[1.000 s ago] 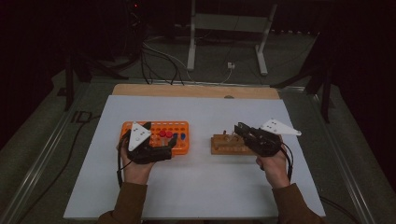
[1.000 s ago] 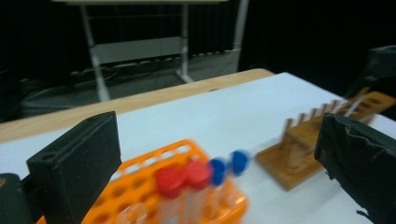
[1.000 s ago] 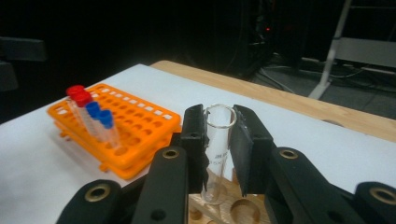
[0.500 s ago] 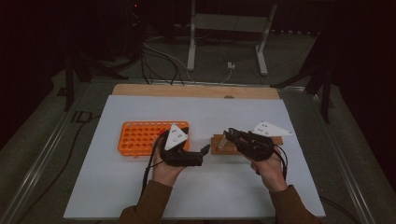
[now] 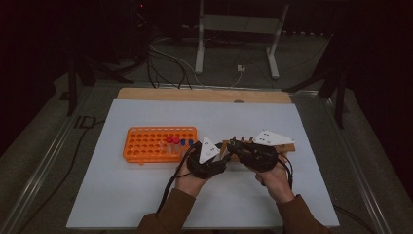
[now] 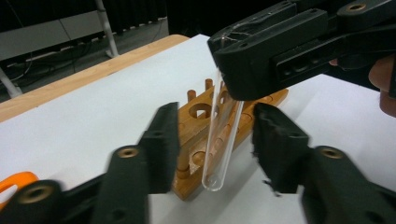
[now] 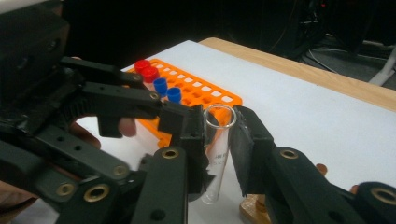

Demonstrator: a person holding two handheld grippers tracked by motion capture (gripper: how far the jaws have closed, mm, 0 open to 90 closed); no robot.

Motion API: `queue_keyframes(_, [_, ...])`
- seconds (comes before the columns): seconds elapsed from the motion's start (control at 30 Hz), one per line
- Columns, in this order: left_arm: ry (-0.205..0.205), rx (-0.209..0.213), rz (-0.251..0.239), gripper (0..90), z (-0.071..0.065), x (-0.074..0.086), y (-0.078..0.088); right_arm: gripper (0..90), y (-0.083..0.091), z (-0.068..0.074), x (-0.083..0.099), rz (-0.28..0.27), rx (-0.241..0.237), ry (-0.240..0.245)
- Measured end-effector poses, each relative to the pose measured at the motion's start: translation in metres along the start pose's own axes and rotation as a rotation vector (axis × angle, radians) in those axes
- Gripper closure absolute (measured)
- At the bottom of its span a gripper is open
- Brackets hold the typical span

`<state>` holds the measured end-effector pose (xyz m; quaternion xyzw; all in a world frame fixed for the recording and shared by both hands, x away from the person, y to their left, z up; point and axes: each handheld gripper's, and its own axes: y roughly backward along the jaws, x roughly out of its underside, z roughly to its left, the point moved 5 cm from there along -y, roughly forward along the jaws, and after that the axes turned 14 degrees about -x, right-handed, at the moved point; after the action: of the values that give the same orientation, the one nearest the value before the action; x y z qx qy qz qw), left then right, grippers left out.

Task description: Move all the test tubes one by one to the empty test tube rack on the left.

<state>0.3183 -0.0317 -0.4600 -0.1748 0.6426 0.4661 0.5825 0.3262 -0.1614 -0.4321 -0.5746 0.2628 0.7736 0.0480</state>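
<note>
Right claw (image 7: 219,144) grips a clear glass test tube (image 6: 219,140) above the wooden rack (image 6: 224,121); left claw (image 6: 215,149), its jaws just closing, flanks the tube without touching.

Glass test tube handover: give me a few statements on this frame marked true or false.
1. The right gripper is clamped on a clear test tube. True.
2. The tube wears a red cap. False: its mouth is open, uncapped.
3. The left gripper already pinches the tube. False: its jaws have just been closing, with gaps still on both sides of the tube.
4. Capped tubes stand in the orange rack. True: red and blue ones.
5. The tube sits in the wooden stand. False: it hangs above it.
</note>
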Motion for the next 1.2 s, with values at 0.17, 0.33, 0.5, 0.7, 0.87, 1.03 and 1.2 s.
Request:
queue_keyframes(0.17, [-0.015,0.017,0.008,68.8,-0.001,0.001,-0.002,76.0,-0.002,0.002,0.001,0.003,-0.02,-0.008])
queue_keyframes(0.33, [-0.02,0.021,0.006,76.5,-0.003,0.001,-0.002,75.8,-0.002,0.002,0.001,0.002,-0.024,-0.007])
queue_keyframes(0.5, [-0.017,0.002,0.013,76.7,0.002,0.002,0.0,59.3,0.005,-0.001,-0.002,-0.038,-0.023,-0.019])
queue_keyframes(0.7, [0.026,-0.032,-0.007,76.7,0.02,0.002,0.013,29.0,0.02,-0.019,-0.004,-0.072,0.086,-0.064])
queue_keyframes(0.87, [0.051,-0.061,-0.025,76.7,0.037,0.005,0.027,15.0,0.025,-0.03,0.003,-0.046,0.18,-0.091])
queue_keyframes(1.03, [0.073,-0.099,-0.038,76.7,0.056,0.01,0.041,6.6,0.031,-0.036,0.007,-0.038,0.236,-0.09])
queue_keyframes(1.2, [0.106,-0.134,-0.051,76.6,0.075,0.015,0.057,1.9,0.041,-0.044,0.016,-0.028,0.278,-0.09])
